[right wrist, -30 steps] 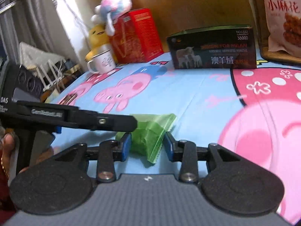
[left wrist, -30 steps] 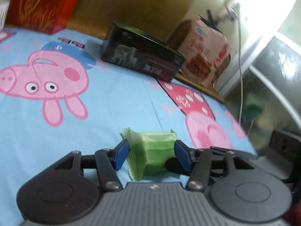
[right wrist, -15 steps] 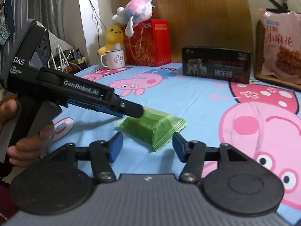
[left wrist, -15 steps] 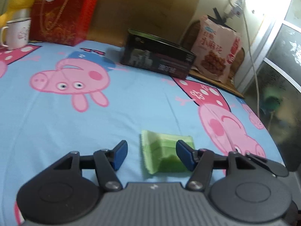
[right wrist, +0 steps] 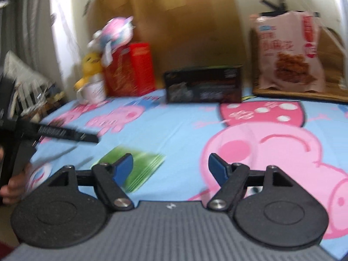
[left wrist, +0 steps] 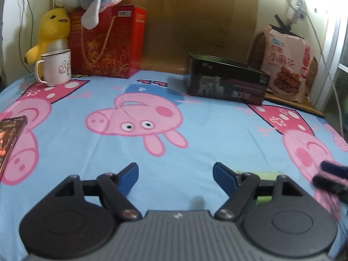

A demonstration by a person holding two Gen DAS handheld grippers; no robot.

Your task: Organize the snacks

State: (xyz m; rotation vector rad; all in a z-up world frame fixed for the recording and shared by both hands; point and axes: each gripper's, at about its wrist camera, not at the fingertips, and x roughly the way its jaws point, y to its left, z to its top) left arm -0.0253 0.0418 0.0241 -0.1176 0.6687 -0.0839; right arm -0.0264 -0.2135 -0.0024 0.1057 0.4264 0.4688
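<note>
Lying released at seven o'clock of the right gripper (right wrist: 170, 165), whose jaws have just been opening, the green snack packet (right wrist: 139, 163) is judged placed; another snack is called for next.

Glossy green snack packet (right wrist: 139, 169), cloth sheet (left wrist: 195, 130)

Left gripper (left wrist: 175, 177), right gripper (right wrist: 170, 166): black linkages, blue pads, silver screws, grey ribbed body

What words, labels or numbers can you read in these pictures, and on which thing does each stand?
"小麻花": on the pink plastic snack bag leaning at the back.
Small white print on the black rectangular box: too blurred to read.
Label on the red gift box: too small.
White enamel mug: thumbs-up drawing, lettering unreadable.
</note>
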